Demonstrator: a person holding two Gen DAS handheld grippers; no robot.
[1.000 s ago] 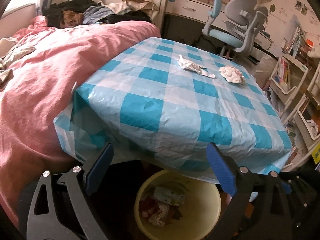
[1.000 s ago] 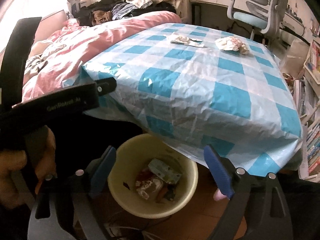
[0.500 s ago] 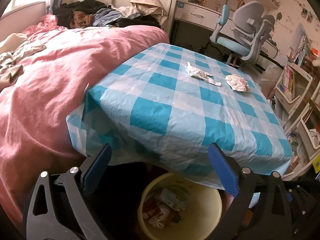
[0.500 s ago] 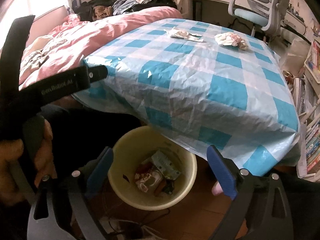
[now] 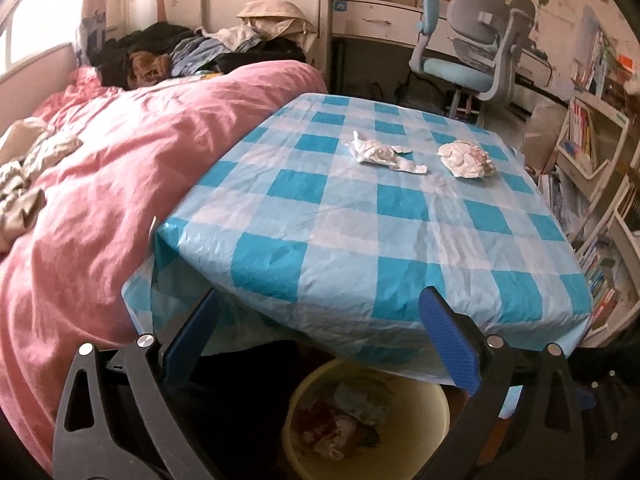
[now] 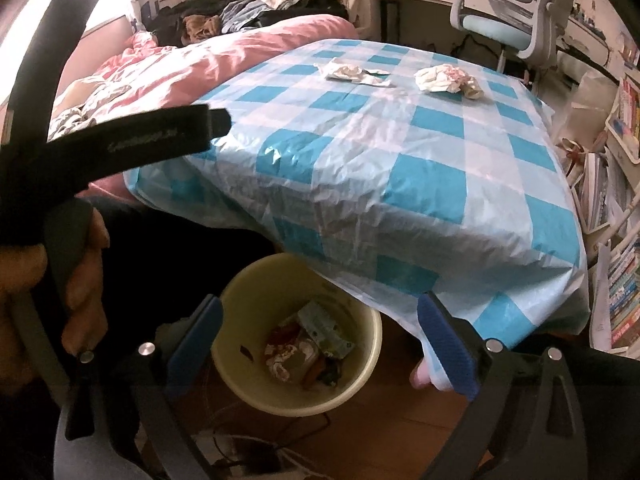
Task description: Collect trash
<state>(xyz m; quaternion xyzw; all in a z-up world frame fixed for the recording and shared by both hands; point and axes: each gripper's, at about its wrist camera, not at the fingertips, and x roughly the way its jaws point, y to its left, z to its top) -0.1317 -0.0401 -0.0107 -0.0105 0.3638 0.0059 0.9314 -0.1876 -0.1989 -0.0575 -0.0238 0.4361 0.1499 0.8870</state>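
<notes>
Left claw [image 5: 320,344]: held low at the near edge of the table, blue-padded fingers [image 5: 448,344] spread wide apart, nothing gripped between them.
Right claw [image 6: 320,344]: likewise spread wide and empty, poised above the bin; the left device's black strap and the hand [image 6: 76,280] gripping its handle are seen at the left of the right wrist view.
Waste bin [image 6: 360,396]: a pale yellow round bin, stood on the wooden floor [image 6: 400,440] partly under the table's near edge — wrappers and crumpled scraps [image 6: 308,348] are seen lying inside.
Table [image 5: 360,240]: covered by a blue-and-white checked plastic cloth that hangs over the near edge; its left side is set against the bed.
Flattened paper scrap [image 5: 380,154]: a white, torn, crumpled piece, laid on the far half of the table, well apart from both claws.
Crumpled paper ball [image 5: 468,158]: white with faint pink marks, placed just beside the flattened scrap, to its right, not touching it.
Bed [image 5: 100,200]: covered by a pink duvet, with a heap of dark and light clothes [image 5: 208,52] piled at its far end.
Desk chair [image 5: 476,52]: grey and light blue, stood beyond the table's far edge, in front of a white desk.
Bookshelves [image 5: 592,148]: seen at the far right — filled with books.
</notes>
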